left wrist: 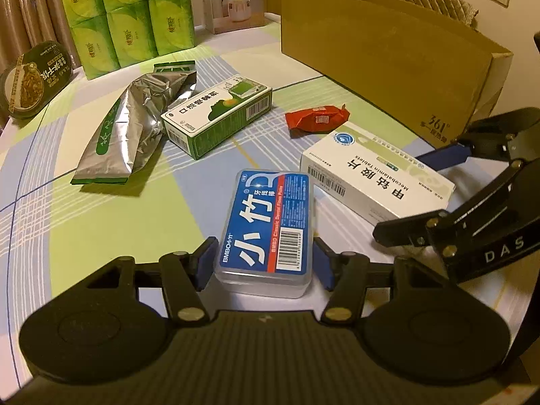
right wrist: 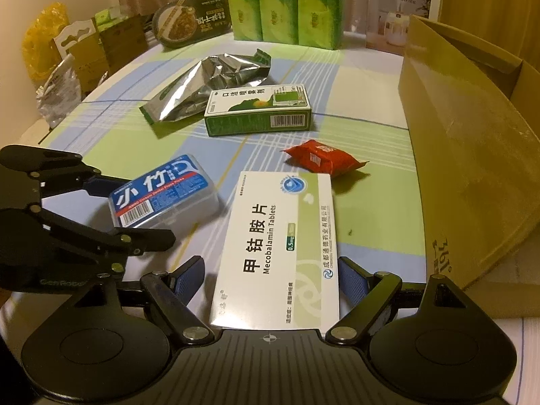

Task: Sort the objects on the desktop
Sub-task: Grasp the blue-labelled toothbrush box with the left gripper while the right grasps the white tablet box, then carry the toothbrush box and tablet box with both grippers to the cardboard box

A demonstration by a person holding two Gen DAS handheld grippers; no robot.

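The blue floss box [left wrist: 266, 226] lies flat on the bench [left wrist: 101, 222], between the left claw [left wrist: 265, 263]'s pads, which touch its long sides. It looks light, hard and slippery. The right claw [right wrist: 270, 280] is spread around the white pill box [right wrist: 280, 246], not squeezing.

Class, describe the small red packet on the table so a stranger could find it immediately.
Start at the big open cardboard box along the table's edge. Beside its wall, between the green-and-white carton and the white Mecobalamin tablet box, lies the small red crinkled wrapper. It is the only red, soft-wrapped item there.
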